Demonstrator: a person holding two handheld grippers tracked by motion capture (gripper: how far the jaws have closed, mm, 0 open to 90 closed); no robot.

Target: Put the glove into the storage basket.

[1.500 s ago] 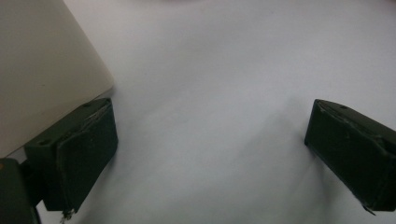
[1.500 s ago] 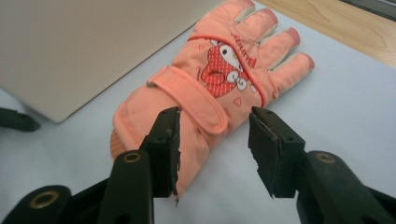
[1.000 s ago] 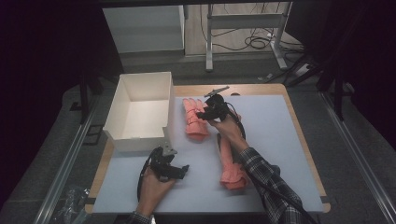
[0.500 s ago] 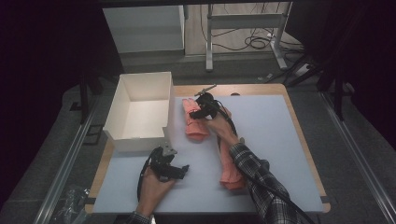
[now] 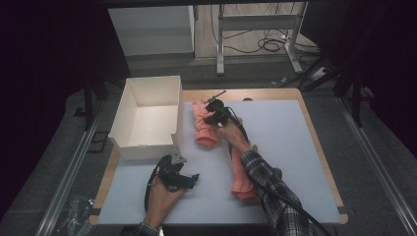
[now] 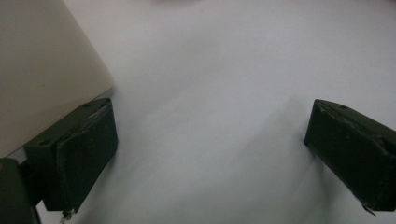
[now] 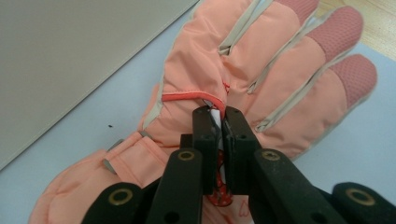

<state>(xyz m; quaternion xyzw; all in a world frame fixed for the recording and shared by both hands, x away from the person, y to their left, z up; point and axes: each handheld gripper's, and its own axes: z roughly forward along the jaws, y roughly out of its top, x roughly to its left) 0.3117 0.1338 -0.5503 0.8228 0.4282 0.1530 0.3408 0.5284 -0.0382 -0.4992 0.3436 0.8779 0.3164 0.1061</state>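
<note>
A pink glove [image 5: 202,132] [image 7: 280,79] lies on the table mat beside the white box [image 5: 147,83], fingers pointing away from the person. My right gripper [image 5: 215,114] [image 7: 218,116] points down onto its back. Its jaws have just been closing and now pinch a fold of the glove's fabric with a small white tag. A second pink glove [image 5: 242,172] lies nearer the person, partly under the right forearm. My left gripper [image 5: 189,179] [image 6: 210,149] rests low over the mat near the box's front corner, jaws wide open with nothing between them.
The white box [image 6: 42,70] [image 7: 70,46] is open-topped and stands at the table's left, close to both grippers. The pale mat [image 5: 285,137] covers the wooden table. A desk frame and cables [image 5: 275,44] stand on the floor beyond the table.
The right gripper has shifted slightly left and down onto the far glove and its jaws have come together on it. The left hand has not moved.
</note>
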